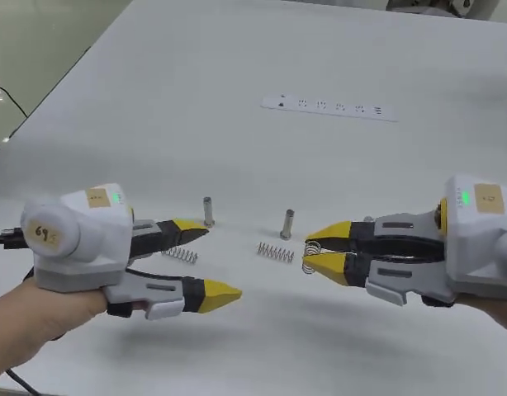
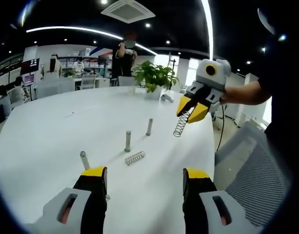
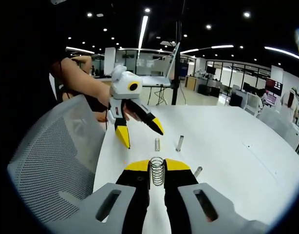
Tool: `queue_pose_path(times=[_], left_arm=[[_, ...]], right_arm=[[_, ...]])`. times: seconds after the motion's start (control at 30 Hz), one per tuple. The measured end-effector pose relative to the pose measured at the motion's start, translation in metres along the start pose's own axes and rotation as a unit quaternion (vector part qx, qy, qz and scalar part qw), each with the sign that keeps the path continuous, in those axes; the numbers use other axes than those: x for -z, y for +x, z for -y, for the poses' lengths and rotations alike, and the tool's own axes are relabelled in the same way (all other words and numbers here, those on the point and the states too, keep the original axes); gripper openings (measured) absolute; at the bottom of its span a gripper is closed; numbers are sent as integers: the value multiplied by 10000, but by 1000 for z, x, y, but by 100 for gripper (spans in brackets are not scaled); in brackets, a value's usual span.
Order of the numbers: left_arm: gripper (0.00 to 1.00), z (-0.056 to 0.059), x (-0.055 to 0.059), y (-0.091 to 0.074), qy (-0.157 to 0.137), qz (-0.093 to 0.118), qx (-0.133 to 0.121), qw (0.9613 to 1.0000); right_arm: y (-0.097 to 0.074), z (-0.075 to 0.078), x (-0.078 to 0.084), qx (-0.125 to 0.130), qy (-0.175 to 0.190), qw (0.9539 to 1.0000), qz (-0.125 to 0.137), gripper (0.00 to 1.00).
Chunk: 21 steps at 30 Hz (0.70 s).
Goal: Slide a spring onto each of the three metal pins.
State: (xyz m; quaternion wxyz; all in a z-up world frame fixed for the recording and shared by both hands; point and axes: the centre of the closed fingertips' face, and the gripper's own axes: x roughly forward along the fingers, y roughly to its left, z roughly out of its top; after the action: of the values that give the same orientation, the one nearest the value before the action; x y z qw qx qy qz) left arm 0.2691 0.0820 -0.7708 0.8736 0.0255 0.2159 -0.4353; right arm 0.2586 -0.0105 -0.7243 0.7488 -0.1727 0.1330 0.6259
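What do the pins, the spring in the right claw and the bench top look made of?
Pins: bare metal, likely steel; dull silver-grey with soft sheen. Spring in the right claw: thin coiled wire, bright metallic glint, probably steel. Bench top: smooth matte white, perhaps laminate; the look leaves it open.

Three metal pins stand mid-table. There are three springs: two springs lie loose on the table, and a third spring is pinched in a gripper. Two grippers are out: the left gripper, jaws apart, and the right gripper, which has that spring. One power strip lies toward the far edge.
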Motion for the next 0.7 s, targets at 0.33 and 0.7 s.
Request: queue_pose_path(times=[0.33, 0.7], left_arm=[[75, -18, 10, -16, -132, -31, -460, 9988], [98, -32, 10, -19, -295, 81, -805, 9963]], right_arm=[[-7, 8, 0, 174, 29, 9998, 52, 7], [-16, 17, 6, 367, 145, 9992, 111, 7]])
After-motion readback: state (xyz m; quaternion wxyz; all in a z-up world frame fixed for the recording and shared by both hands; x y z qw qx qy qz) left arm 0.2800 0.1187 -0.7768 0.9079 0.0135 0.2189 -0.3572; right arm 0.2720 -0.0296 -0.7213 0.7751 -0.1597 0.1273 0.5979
